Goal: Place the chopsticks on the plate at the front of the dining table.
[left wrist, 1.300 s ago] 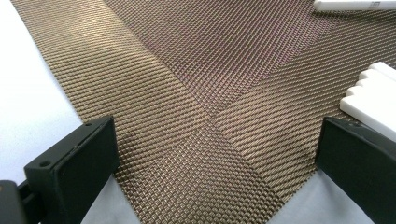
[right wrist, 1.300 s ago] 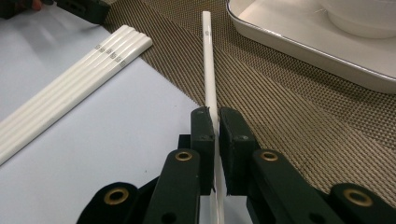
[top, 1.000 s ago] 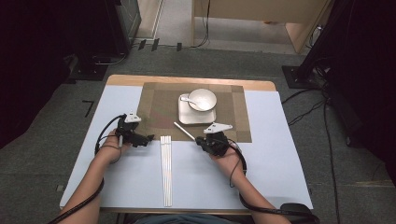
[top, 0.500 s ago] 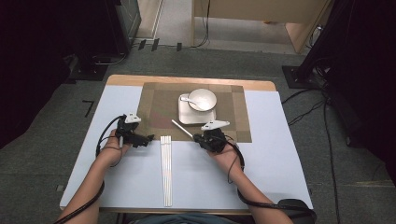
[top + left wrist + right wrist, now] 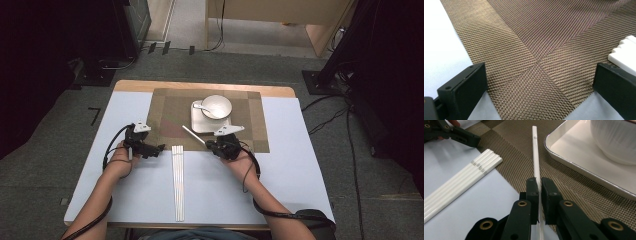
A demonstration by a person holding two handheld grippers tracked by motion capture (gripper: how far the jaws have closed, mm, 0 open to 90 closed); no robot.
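Right tongs point(image 5: 539, 185) clenched on a single white chopstick point(image 5: 535, 152), gripped near one end; the left tongs point(image 5: 159, 147) stand released, jaws wide apart over the near-left corner of the woven placemat point(image 5: 529, 50), holding nothing. The held chopstick lies above the placemat's near edge, toward the middle of the counter point(image 5: 300, 165), with its free end just beside the near-left corner of the white tray point(image 5: 584, 167) that carries the bowl point(image 5: 216, 106) and spoon point(image 5: 200, 106).

Orientation: the long axis runs close to level, from the tongs at the near end away toward the far-left of the counter; the free tip points at the far-left corner, slanting across the placemat rather than parallel to its edge.

Risks, as judged: the grip sits far from the middle of the stick, so the long free end may pivot or droop between the pads. A swing toward the tray could knock its rim or nudge the bowl. A set-down at this slant would leave it askew to the remaining chopsticks point(image 5: 177, 180), which lie side by side along the counter's near-far line, their far ends touching the placemat's near edge.
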